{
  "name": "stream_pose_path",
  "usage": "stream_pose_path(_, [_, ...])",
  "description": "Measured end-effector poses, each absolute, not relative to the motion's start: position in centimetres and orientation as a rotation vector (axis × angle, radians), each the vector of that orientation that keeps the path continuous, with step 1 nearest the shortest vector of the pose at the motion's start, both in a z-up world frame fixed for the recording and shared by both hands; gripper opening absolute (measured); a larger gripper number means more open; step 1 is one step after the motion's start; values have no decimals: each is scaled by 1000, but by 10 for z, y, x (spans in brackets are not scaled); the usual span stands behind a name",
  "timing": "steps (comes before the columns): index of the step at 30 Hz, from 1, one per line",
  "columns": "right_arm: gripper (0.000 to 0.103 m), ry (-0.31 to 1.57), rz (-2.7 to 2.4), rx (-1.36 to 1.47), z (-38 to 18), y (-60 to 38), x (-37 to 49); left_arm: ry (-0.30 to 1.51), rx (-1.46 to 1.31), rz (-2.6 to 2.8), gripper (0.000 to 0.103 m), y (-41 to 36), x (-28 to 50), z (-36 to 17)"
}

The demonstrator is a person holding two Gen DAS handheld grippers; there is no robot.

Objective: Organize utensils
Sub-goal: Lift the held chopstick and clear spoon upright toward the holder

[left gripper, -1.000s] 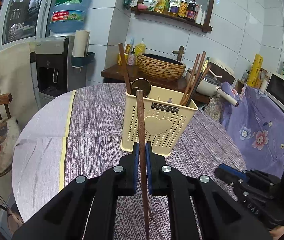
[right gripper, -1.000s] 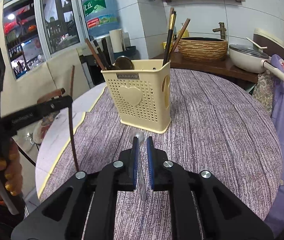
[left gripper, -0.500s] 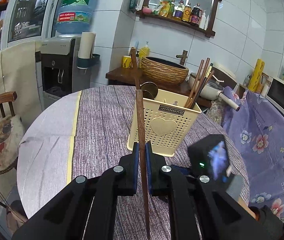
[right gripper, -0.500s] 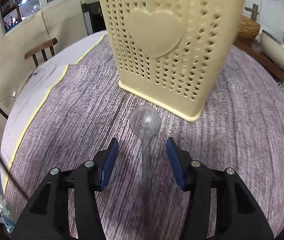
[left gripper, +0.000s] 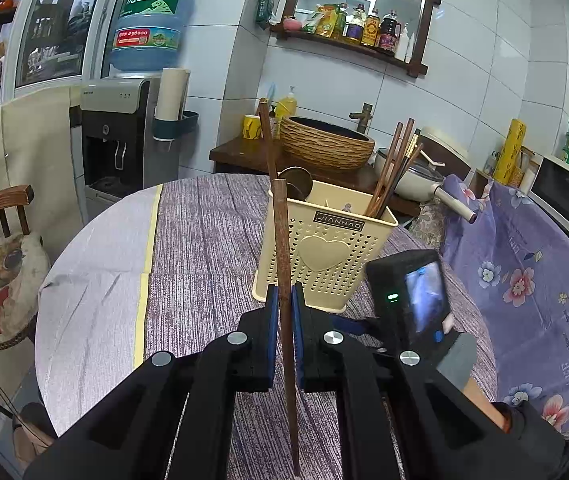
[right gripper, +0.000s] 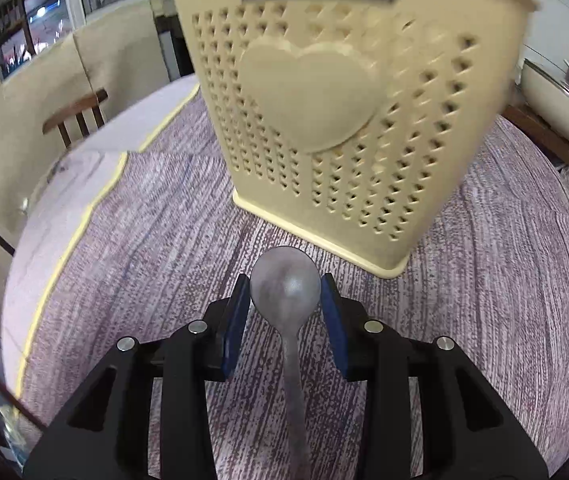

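Left gripper (left gripper: 283,308) is clamped on a dark wooden chopstick (left gripper: 282,248), upright at centre frame, gripped about mid-length with the tip hanging well below the pads; light, stiff, matte wood, so the hold looks secure, though a thin round shaft could pivot between flat pads. Right gripper (right gripper: 285,304) has jaws spread wide, flanking the bowl of a metal spoon (right gripper: 285,285) lying flat on the purple woven tablecloth (right gripper: 484,280), lower centre of the right wrist view; nothing held yet. Spoon is smooth, dull steel, rigid, low-profile; likely slippery; I'd take it at the neck or handle rather than the rounded bowl, which would squirt out. Cream perforated plastic utensil holder (right gripper: 324,100) stands just beyond the spoon; heart emblem on the front; light, could tip or slide if nudged. In the left wrist view, more chopsticks (left gripper: 392,168) lean in its right compartment.
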State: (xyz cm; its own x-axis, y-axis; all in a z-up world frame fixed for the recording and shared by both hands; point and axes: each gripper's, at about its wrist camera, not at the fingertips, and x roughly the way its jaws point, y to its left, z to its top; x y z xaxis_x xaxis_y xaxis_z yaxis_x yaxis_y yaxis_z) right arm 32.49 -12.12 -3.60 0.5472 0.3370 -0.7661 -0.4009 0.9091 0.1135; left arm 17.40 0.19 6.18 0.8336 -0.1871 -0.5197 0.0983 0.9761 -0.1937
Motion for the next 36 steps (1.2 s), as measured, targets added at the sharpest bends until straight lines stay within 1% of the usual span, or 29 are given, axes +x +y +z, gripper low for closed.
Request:
stream_pose_path(8, [37,752,482,92,23,-170,281,568,-166,-155,8,3,175,61])
stream_pose_path(11, [37,715,469,110,38,-183,266,568,-167,-155,8,3,175,61])
stream_pose_path(18, [37,676,457,126,49,-199,241,565,-164,-148,8,1,173,62])
stream_pose_path(27, [37,645,477,149,58,-202,232,559,-164,-171,8,0,171,68])
stream_pose_path(32, [37,618,493,159,71,-200,231,532,-169,-181,8,2,169,79])
stream_pose_path(36, [37,574,504,160,92,-197,235,502,-157,-197,8,-1,174,97])
